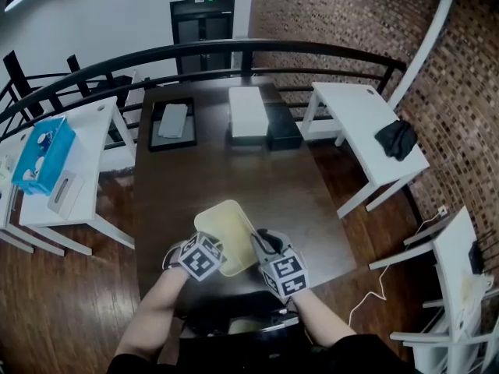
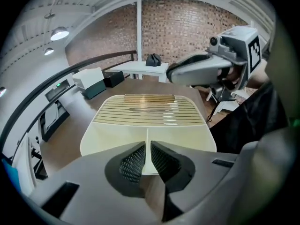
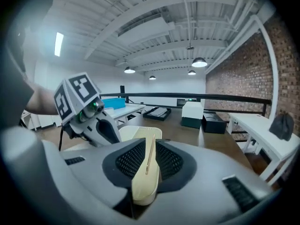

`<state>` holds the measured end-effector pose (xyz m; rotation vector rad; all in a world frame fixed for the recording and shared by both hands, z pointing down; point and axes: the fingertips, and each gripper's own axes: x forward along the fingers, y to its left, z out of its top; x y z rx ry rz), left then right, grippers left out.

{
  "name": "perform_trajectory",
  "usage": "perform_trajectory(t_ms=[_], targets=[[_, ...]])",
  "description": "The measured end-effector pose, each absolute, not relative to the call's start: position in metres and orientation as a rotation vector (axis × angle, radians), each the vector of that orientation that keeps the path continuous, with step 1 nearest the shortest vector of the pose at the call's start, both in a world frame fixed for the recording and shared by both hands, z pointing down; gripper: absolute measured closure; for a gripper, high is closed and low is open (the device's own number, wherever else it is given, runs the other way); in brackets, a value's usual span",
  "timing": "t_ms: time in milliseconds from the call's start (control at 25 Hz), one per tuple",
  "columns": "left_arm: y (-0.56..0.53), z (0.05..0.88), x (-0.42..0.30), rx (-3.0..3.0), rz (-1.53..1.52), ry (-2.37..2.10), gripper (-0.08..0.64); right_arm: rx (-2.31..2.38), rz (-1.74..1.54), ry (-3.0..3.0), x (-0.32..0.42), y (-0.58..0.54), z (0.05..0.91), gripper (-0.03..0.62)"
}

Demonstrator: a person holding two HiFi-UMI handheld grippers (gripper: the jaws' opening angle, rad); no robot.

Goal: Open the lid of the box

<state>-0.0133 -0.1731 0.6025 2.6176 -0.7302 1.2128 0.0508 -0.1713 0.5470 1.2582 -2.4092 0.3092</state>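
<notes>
A pale yellow plastic box (image 1: 226,236) is tilted above the near end of the dark table, held between both grippers. My left gripper (image 1: 201,257) is at its left side and my right gripper (image 1: 277,267) at its right. In the left gripper view, the ribbed lid (image 2: 147,111) spreads out ahead, and the left gripper (image 2: 147,161) is shut on a thin tab at the lid's near edge. In the right gripper view, the right gripper (image 3: 150,161) is shut on a thin upright edge of the box (image 3: 143,186). I cannot tell whether that edge belongs to the lid or the base.
The dark wooden table (image 1: 179,185) carries a white box (image 1: 248,111), a black box (image 1: 283,131) and a black tray (image 1: 173,123) at its far end. White side tables stand left and right, with a blue bin (image 1: 43,154) and a black cloth (image 1: 398,139). A black railing (image 1: 234,49) curves behind.
</notes>
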Motion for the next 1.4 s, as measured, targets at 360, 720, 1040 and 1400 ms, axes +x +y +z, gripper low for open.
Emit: perform_trajectory(t_ms=[360,720,1040,1400], targets=[[-0.176,0.602,-0.011,2.551,1.298,-0.672,0.555,1.248,0.286,-2.242,0.046,-0.176,0.599,0.558],[-0.176,0.607,-0.008,2.522,1.406,-0.638,0.558,1.313,0.267,-2.321,0.045,-0.174,0.577,0.576],[-0.175,0.608,-0.010,2.513,1.434,-0.642,0.558,1.522,0.220,-2.375,0.094,-0.192,0.529,0.577],[-0.174,0.607,-0.012,2.517,1.410,-0.644,0.557,1.640,0.411,-2.014,0.225,-0.195,0.643,0.577]])
